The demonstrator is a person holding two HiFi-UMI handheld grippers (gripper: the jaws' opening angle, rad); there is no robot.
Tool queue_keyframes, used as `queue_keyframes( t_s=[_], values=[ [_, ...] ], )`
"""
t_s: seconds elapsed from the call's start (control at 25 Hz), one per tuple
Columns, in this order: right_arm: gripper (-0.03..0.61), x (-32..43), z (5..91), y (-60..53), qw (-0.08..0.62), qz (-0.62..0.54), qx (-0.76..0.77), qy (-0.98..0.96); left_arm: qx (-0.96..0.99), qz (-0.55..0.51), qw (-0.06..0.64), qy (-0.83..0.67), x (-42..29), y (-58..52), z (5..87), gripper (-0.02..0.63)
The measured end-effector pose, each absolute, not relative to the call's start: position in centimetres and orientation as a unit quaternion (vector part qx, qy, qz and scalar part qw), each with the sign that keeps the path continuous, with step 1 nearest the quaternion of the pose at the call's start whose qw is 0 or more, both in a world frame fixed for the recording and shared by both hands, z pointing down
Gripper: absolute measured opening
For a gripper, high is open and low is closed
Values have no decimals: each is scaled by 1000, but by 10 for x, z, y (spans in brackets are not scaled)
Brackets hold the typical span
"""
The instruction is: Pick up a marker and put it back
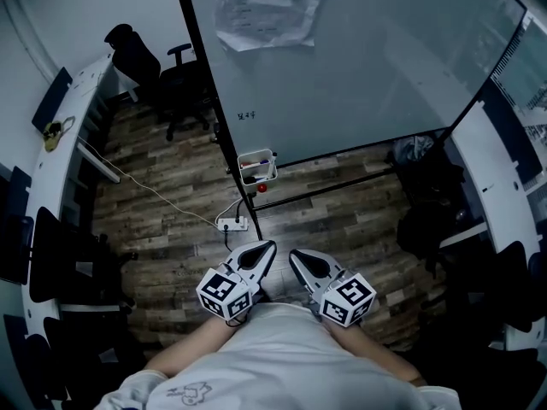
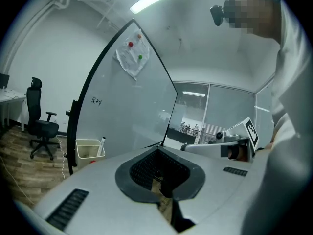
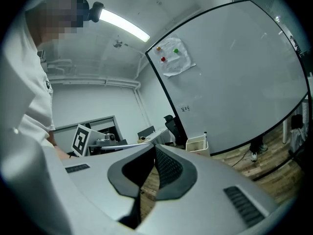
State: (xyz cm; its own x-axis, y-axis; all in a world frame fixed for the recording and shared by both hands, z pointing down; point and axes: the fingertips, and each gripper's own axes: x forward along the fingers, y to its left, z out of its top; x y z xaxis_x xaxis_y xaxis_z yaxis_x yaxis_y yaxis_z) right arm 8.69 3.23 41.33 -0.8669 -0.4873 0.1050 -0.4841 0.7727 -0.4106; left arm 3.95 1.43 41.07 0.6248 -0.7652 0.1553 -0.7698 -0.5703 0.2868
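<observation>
Wooden flooring (image 1: 171, 195) is spreading beneath the whiteboard (image 1: 367, 67), the left claw (image 1: 270, 246) and right claw (image 1: 294, 255) are hovering side by side, both closed and empty, and the board's white basket (image 1: 270, 171) is holding the marker (image 2: 102, 141).

Head view: steeply down, forward. Gripper views: low, tilted upward, well back from the whiteboard (image 1: 367, 67), shared by all three.

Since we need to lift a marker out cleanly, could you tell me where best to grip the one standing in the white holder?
Probably grip the marker by its top end, which stands above the holder rim, coming down from above; the walls enclose its lower body.
</observation>
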Motion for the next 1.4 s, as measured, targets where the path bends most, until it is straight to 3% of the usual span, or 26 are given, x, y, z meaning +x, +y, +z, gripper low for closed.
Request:
queue_keyframes(
  t_s=[0.6,1.4],
  values=[
    [11,63,411,-29,6,-217,-297,930,900,-2,171,-401,14,-53,410,5],
    [12,-43,395,-137,6,-202,-377,904,939,-5,167,-299,-78,-163,387,5]
  ],
)
